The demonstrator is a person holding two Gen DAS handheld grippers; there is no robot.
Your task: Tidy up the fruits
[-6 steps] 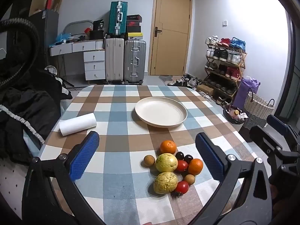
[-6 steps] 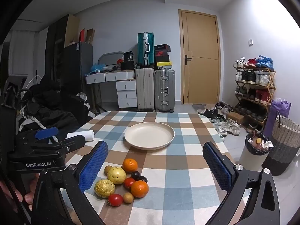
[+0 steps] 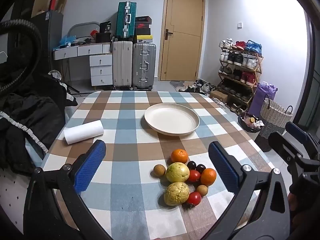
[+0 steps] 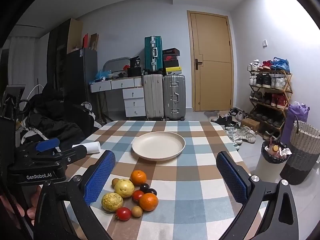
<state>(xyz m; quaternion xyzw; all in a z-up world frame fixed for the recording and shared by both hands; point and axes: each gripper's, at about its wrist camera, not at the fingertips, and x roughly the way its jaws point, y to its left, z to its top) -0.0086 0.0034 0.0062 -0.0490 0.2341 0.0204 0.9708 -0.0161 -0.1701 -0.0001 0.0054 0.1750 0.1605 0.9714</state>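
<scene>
Still staging: nothing gripped

Plate [image 3: 172, 120] sits empty beyond both fingers, spread wide. Fruit pile [image 3: 185, 177] lies on counter [image 3: 128, 180] between left gripper [image 3: 158, 166] fingers. Guavas: firm, pinch across middle. Oranges similar. Tomatoes, cherries: small, slick, bruisable; light squeeze.

Checked tablecloth [image 3: 128, 176]: blue, brown and white squares. Round shallow plate [image 3: 172, 120]: plain cream. Fruit pile: two orange mandarins [image 3: 179, 156], two mottled yellow-green guavas [image 3: 177, 172], red tomatoes [image 3: 194, 198], dark plums [image 3: 191, 165], tan longans [image 3: 159, 170]. Paper roll [image 3: 84, 132]: white. Gripper pads [image 3: 90, 166]: blue, dimpled.
</scene>
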